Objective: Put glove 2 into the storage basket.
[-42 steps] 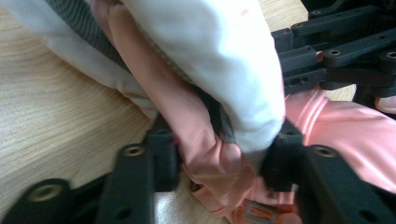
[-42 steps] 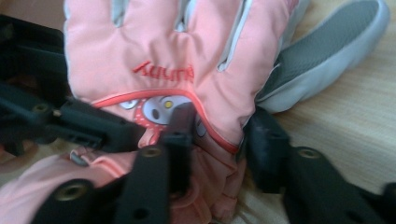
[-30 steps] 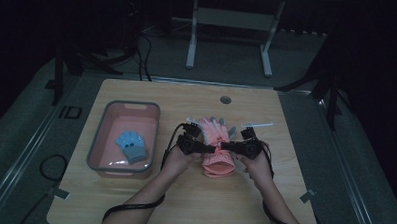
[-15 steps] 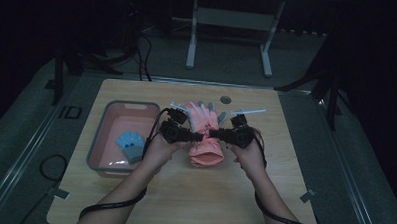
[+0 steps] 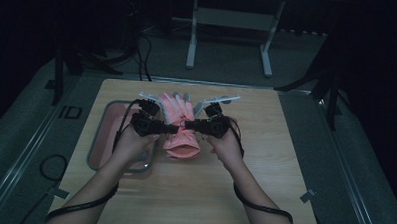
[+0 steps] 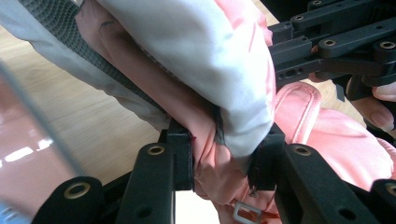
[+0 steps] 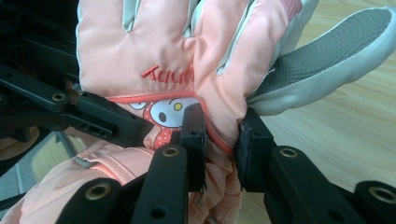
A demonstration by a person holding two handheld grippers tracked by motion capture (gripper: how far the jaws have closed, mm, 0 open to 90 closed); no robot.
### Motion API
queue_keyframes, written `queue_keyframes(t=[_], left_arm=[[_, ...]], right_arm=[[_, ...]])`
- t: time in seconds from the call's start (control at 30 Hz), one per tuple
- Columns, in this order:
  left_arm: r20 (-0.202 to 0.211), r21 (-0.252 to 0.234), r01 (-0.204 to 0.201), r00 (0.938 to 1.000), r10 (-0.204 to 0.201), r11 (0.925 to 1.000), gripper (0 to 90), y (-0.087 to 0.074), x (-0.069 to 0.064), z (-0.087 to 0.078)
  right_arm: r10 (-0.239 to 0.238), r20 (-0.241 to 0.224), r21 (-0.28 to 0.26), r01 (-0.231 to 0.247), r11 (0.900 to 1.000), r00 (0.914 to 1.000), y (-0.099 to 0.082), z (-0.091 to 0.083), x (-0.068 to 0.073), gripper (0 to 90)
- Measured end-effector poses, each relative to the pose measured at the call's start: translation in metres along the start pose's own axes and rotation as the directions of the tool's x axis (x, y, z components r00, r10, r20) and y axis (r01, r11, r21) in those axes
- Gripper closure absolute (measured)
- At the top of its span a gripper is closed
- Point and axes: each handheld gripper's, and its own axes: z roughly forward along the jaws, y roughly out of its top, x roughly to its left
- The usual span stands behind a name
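Note:
A pink padded glove (image 5: 178,110) with grey fingertips and a cartoon face on its back hangs above the wooden table (image 5: 264,184), held between both hands. My left gripper (image 5: 172,127) is shut on one side of the glove near its wrist; in the left gripper view its jaws (image 6: 224,156) pinch the pink fabric (image 6: 327,140) beside a white panel. My right gripper (image 5: 187,125) is shut on the opposite side; in the right gripper view its jaws (image 7: 219,137) clamp the glove (image 7: 163,51) just beside the cartoon face. The cuff droops below the two grippers.
A grey-rimmed pink tray (image 5: 96,141) sits on the table's left side, partly behind the left hand. A metal stand (image 5: 191,41) rises on the floor beyond the far edge. Bare wood lies to the right and toward the front.
Both hands have lifted the glove off the table and carried it left and away from the person, the grippers keeping their hold. The left hand now covers part of the tray.

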Motion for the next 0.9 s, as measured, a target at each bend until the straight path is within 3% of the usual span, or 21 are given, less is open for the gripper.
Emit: queue_keyframes(t=[0.53,0.73,0.9], left_arm=[[-0.103,0.008,0.029,0.9943,-0.028,0.9995,68.1,-0.026,0.049,-0.076],[-0.11,0.015,0.051,0.9928,-0.049,0.9986,68.1,-0.038,0.074,-0.09],[-0.103,0.019,0.065,0.9927,-0.063,0.9977,68.1,-0.049,0.092,-0.09]], right_arm=[[-0.03,-0.073,0.001,0.03,0.9995,0.9969,0.033,0.066,0.064,75.4],[-0.039,-0.091,0.013,0.04,0.9991,0.9951,0.039,0.096,0.081,75.5],[-0.035,-0.099,0.025,0.038,0.999,0.9945,0.038,0.117,0.085,75.4]])
